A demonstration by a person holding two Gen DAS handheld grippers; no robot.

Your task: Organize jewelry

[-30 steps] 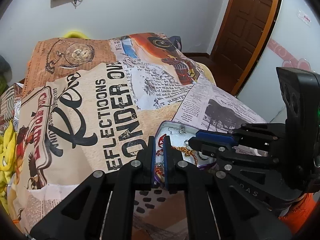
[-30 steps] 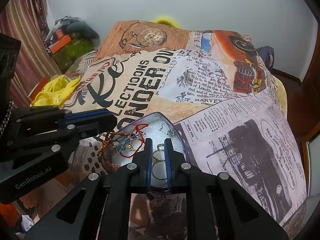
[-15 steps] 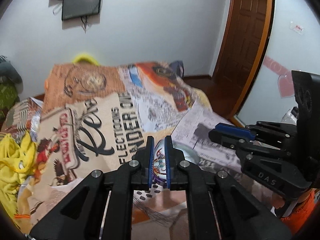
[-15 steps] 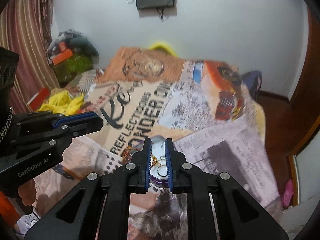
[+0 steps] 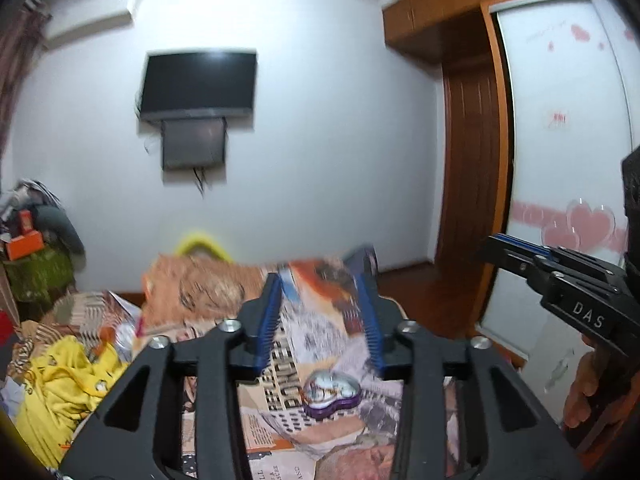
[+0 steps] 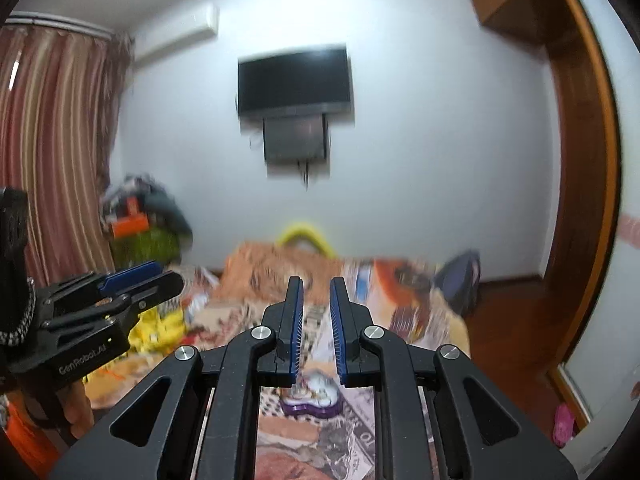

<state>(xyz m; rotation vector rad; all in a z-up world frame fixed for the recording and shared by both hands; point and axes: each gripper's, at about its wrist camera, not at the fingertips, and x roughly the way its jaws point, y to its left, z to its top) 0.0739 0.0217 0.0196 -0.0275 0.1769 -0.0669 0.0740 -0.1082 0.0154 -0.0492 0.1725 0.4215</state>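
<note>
A purple heart-shaped tin (image 5: pixel 330 394) with jewelry inside lies on the bed, low and small between the fingers in both views; in the right wrist view the tin (image 6: pixel 314 398) is half hidden by the finger bases. My left gripper (image 5: pixel 320 280) is raised well above it, pointing almost level, and its jaws are opening with nothing between them. My right gripper (image 6: pixel 316 282) is held just as high, shut, with nothing seen between its blue pads. Each gripper shows in the other's view: right gripper (image 5: pixel 516 248), left gripper (image 6: pixel 140 276).
The bed cover (image 5: pixel 304 344) has a newspaper-collage print. Yellow clothes (image 5: pixel 60 384) are heaped at its left side. A television (image 6: pixel 294 80) hangs on the far wall and a wooden door frame (image 5: pixel 472 168) stands at the right. A person's hand (image 5: pixel 584 396) holds the right gripper.
Both grippers have risen away from the tin and tilted up, so the wall and television fill the views. The left jaws have parted; the right jaws look the same.
</note>
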